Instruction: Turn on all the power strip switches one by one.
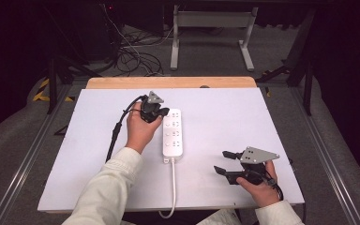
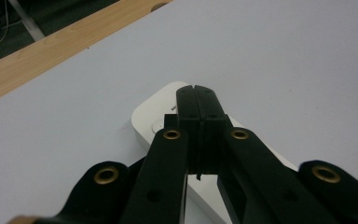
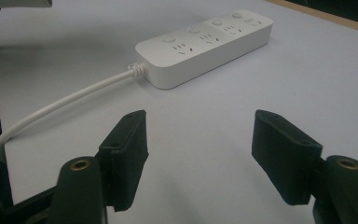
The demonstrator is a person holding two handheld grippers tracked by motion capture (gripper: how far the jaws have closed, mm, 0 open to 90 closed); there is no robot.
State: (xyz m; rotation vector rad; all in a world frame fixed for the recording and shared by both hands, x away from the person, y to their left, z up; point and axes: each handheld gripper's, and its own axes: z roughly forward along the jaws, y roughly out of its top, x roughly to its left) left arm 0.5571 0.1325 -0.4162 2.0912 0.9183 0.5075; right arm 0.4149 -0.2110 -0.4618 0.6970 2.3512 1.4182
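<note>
A white power strip (image 1: 172, 136) lies lengthwise on the white table top, its white cable (image 1: 173, 187) running off the near edge. My left gripper (image 1: 161, 114) is shut with nothing between its jaws, its tips above the strip's far left corner. In the left gripper view the closed gripper (image 2: 196, 88) hangs over the strip's rounded end (image 2: 156, 116). My right gripper (image 1: 224, 162) rests at the near right, open and holding nothing, pointing left toward the strip. The right gripper view shows the open gripper (image 3: 200, 154), with the strip (image 3: 205, 44) and cable (image 3: 70, 100) beyond.
The white table top (image 1: 225, 117) has a wooden strip (image 1: 168, 83) along its far edge. Beyond it are a metal table frame (image 1: 211, 33) and loose cables (image 1: 131, 56) on the floor. Metal rails (image 1: 33, 150) run along both sides.
</note>
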